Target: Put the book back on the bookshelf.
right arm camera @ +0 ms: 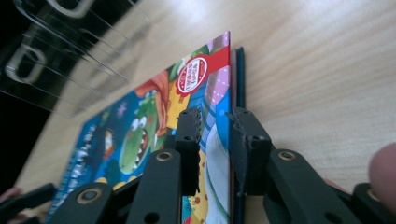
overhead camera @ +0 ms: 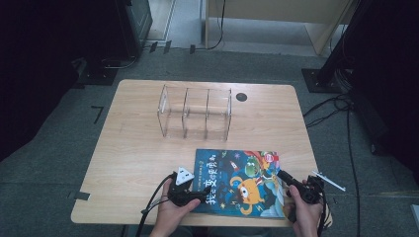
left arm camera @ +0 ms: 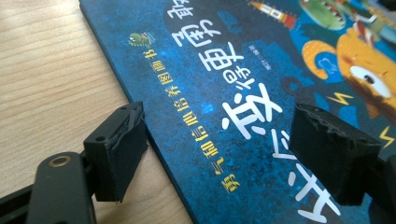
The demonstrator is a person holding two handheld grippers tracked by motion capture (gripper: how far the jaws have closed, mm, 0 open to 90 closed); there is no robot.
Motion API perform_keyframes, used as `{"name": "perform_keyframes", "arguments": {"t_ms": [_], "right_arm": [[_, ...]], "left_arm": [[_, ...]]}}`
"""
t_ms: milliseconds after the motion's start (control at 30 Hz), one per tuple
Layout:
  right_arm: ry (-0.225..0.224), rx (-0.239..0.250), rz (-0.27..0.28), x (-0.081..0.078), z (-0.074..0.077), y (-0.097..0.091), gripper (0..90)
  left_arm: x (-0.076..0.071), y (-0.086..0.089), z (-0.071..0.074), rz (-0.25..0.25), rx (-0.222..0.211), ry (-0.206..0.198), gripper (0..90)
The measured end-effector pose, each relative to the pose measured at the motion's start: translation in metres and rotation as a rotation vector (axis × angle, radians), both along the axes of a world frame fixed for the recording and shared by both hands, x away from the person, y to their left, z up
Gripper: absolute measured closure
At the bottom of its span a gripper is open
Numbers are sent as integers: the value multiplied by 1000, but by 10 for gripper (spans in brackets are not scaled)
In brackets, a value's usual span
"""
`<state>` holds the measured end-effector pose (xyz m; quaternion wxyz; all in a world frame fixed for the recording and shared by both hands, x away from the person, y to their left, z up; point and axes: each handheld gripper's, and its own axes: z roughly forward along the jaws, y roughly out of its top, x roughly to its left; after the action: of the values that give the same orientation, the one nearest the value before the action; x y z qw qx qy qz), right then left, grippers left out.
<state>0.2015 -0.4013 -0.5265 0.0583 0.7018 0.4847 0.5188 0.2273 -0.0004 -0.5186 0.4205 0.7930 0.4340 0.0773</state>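
A children's book (overhead camera: 237, 182) with a dark blue cover, white lettering and an orange cartoon monster lies flat near the table's front edge. My left gripper (overhead camera: 201, 195) rests at the book's left edge. In the left gripper view its jaws (left arm camera: 219, 140) stand wide open, one pad (left arm camera: 123, 149) over bare wood and the other over the cover (left arm camera: 224, 60). My right gripper (overhead camera: 282, 174) is at the book's right edge, turned on its side. Its jaws (right arm camera: 215, 135) are nearly closed around the edge of the cover (right arm camera: 140, 130), with a narrow gap still showing between the pads.
A clear acrylic divider rack (overhead camera: 195, 113) with three slots stands upright at the middle back of the wooden table (overhead camera: 133, 148). A round black grommet (overhead camera: 241, 97) sits to its right. Cables trail off the front edge from both grippers.
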Motion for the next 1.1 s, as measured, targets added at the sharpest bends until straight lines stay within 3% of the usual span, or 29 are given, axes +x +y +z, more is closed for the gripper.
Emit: {"name": "perform_keyframes", "arguments": {"t_ms": [167, 267, 500, 567, 667, 733, 767, 900, 967, 1100], "right_arm": [[-69, 41, 17, -7, 6, -2, 753], [-87, 17, 20, -8, 7, 0, 752], [-98, 8, 25, -9, 7, 1, 758], [-135, 26, 40, -11, 10, 1, 763], [-145, 10, 40, -11, 11, 2, 760], [-142, 4, 38, -11, 11, 4, 760], [-139, -1, 38, -10, 10, 4, 761], [-127, -46, 30, -9, 9, 8, 768], [-125, -75, 20, -9, 10, 10, 781], [-134, -143, -21, -6, 9, 14, 823]], "left_arm": [[-1, -4, 0, 12, 32, -16, 138], [-1, -3, 0, 13, 31, -13, 138], [1, 0, 0, 23, 11, 0, 136], [3, 2, 0, 7, -27, 23, 95], [4, 5, 0, 13, -47, 30, 84], [2, 4, 1, 20, -40, 8, 128], [-2, 4, 2, 29, -39, -33, 172], [-4, 5, 3, 47, -40, -53, 240], [-2, 9, 4, 52, -70, -33, 284], [7, 23, 5, 55, -196, 59, 454]]}}
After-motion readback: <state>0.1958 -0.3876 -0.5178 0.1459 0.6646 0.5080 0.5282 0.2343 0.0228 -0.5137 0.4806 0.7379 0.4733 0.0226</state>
